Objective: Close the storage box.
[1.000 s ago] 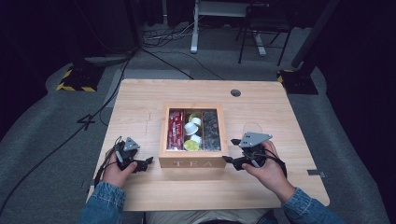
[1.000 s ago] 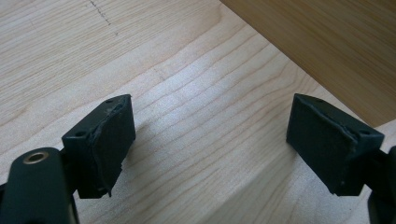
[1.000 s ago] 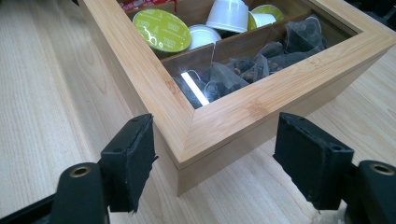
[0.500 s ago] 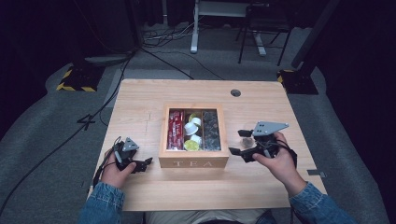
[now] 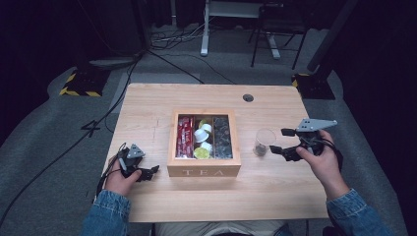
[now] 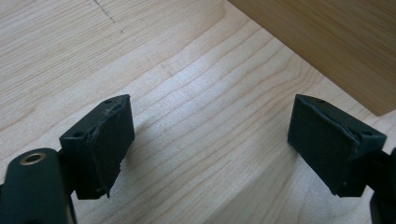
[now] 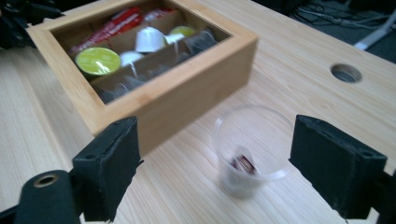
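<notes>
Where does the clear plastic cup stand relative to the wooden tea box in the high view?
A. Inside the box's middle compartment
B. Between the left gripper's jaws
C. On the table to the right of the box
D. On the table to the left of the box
C: the clear plastic cup stands upright on the table, right of the wooden tea box, just ahead of the open right gripper.

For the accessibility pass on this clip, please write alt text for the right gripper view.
A clear plastic cup with a small dark item at its bottom stands upright on the wooden table, between and just beyond the open black jaws of the right gripper, untouched by them. Behind it sits a wooden box holding red packets, pale capsules and dark sachets.
</notes>
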